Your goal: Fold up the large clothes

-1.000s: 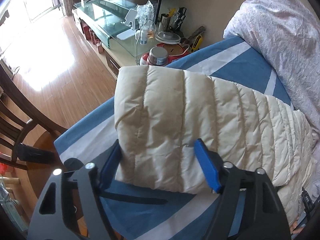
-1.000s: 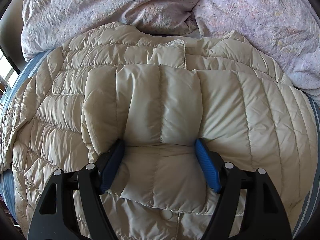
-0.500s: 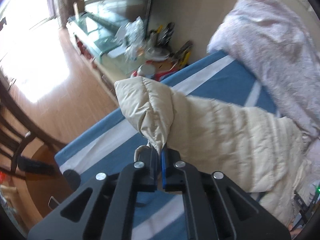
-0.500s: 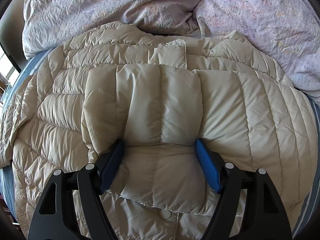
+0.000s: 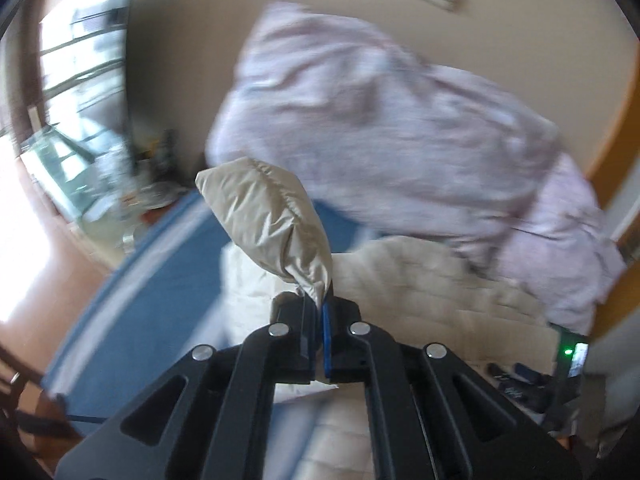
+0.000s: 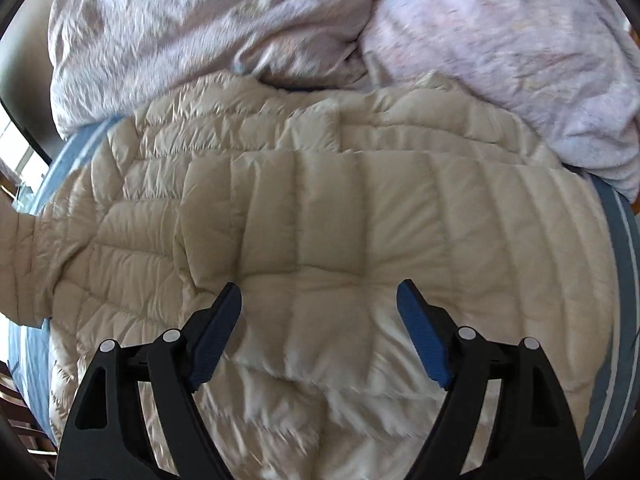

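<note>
A cream quilted down jacket (image 6: 320, 216) lies spread on the blue striped bed. In the left wrist view my left gripper (image 5: 322, 312) is shut on the cuff end of the jacket's sleeve (image 5: 272, 220), which is lifted above the bed and bunched over the fingers. The rest of the jacket (image 5: 420, 280) lies below it. In the right wrist view my right gripper (image 6: 320, 320) hovers above the jacket's folded middle panel, its jaws opening, blue pads (image 6: 420, 340) apart and pressing on nothing. The lifted sleeve (image 6: 20, 248) shows at the left edge.
A crumpled lilac duvet (image 6: 500, 40) is heaped along the far side of the bed against the wall. A blue sheet with white stripes (image 5: 160, 260) covers the bed. A glass TV stand with clutter (image 5: 100, 184) and wooden floor lie left of the bed.
The left gripper closed on the sleeve end and carried it up and over toward the jacket. The right gripper rose slightly off the jacket and its fingers spread wider.
</note>
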Demonstrator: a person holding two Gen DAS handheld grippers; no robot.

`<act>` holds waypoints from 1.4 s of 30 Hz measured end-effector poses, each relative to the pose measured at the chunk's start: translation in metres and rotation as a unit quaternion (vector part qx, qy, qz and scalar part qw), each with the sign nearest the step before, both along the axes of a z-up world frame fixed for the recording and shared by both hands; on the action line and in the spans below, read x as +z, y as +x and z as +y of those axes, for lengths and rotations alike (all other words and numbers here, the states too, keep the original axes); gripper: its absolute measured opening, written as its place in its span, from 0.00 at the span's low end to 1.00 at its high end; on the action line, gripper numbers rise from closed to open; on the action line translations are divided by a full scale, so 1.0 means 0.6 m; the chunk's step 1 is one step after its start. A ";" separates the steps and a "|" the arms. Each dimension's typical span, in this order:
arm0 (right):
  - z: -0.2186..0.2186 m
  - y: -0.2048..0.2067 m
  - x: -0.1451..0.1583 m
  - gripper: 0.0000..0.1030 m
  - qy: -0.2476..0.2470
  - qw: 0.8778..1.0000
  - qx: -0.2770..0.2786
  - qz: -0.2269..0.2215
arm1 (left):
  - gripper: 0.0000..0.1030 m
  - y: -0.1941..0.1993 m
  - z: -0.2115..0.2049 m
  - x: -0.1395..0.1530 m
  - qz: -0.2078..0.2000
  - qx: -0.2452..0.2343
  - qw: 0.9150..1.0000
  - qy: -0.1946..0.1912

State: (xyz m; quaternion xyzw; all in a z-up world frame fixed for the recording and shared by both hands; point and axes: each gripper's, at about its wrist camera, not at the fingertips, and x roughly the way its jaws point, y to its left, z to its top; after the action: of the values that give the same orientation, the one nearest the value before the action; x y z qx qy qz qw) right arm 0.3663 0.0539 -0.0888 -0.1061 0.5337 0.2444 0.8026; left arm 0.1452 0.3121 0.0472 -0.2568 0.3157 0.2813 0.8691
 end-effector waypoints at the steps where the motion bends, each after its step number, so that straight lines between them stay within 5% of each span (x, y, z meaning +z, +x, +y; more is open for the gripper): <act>1: -0.013 -0.001 0.007 0.80 0.004 1.000 -0.005 -0.004 | 0.02 0.022 -0.020 0.004 -0.005 -0.018 1.000 -0.003; 12: -0.185 -0.012 0.010 0.81 -0.001 0.997 -0.076 -0.006 | 0.02 0.216 -0.235 -0.043 -0.005 -0.185 0.982 -0.043; 20: -0.252 -0.016 0.013 0.81 -0.007 0.994 -0.104 -0.014 | 0.03 0.300 -0.333 -0.105 0.036 -0.239 0.968 -0.071; 24: -0.260 -0.016 0.017 0.81 0.005 0.994 -0.105 -0.015 | 0.18 0.300 -0.346 -0.119 0.045 -0.248 0.964 -0.088; 26: -0.256 -0.015 0.022 0.81 0.014 0.995 -0.101 -0.016 | 0.44 0.288 -0.343 -0.115 0.040 -0.248 0.964 -0.088; 28: -0.245 -0.014 0.029 0.81 0.025 0.995 -0.093 -0.017 | 0.52 0.274 -0.333 -0.108 0.034 -0.242 0.967 -0.076; 31: -0.216 -0.014 0.043 0.75 0.046 0.996 -0.073 -0.023 | 0.52 0.255 -0.304 -0.105 0.043 -0.224 0.972 -0.056; 36: -0.167 -0.013 0.053 0.49 0.074 0.996 -0.041 -0.021 | 0.52 0.234 -0.248 -0.124 0.077 -0.177 0.981 -0.031; 42: -0.113 0.001 0.035 0.32 0.082 0.996 -0.023 -0.003 | 0.52 0.211 -0.205 -0.157 0.109 -0.149 0.982 -0.032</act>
State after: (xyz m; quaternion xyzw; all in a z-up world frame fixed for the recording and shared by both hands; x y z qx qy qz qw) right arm 0.3670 -0.0136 -0.0681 -0.0286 0.5120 0.2682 0.8155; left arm 0.2720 0.1893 -0.0473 -0.2023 0.4517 0.1650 0.8531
